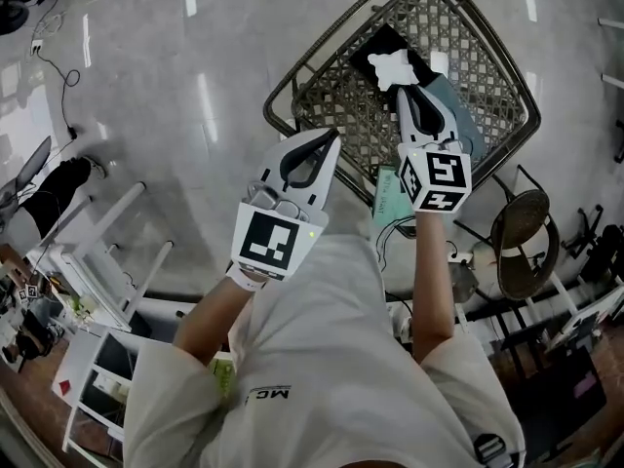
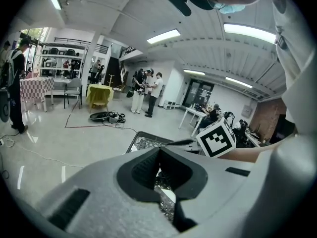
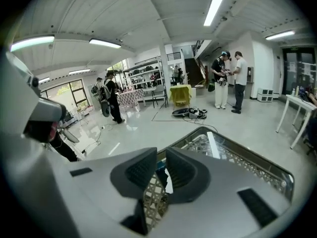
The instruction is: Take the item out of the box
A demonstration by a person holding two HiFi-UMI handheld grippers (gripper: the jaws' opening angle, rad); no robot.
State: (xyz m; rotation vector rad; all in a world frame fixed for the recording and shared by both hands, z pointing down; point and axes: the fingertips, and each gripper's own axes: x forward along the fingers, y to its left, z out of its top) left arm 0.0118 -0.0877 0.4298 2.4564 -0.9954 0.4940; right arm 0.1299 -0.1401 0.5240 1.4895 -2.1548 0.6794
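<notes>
A dark wire-mesh box (image 1: 492, 71) stands on the floor ahead of me, seen also in the left gripper view (image 2: 143, 143) and the right gripper view (image 3: 247, 167). Inside lie a white item (image 1: 392, 67), a black item (image 1: 375, 45) and a blue-grey item (image 1: 454, 107). My right gripper (image 1: 403, 88) reaches into the box, its tips just short of the white item. Its jaws (image 3: 161, 162) stand a little apart with nothing gripped; mesh shows through the gap. My left gripper (image 1: 331, 142) hovers over the box's near-left rim, its tips (image 2: 159, 152) together and empty.
A round brown chair (image 1: 522, 232) stands to the right of the box. White shelving (image 1: 97, 261) is at the lower left. A green pack (image 1: 390, 191) lies by the box's near edge. Cables (image 1: 58, 61) trail on the floor. People (image 3: 228, 78) stand far off.
</notes>
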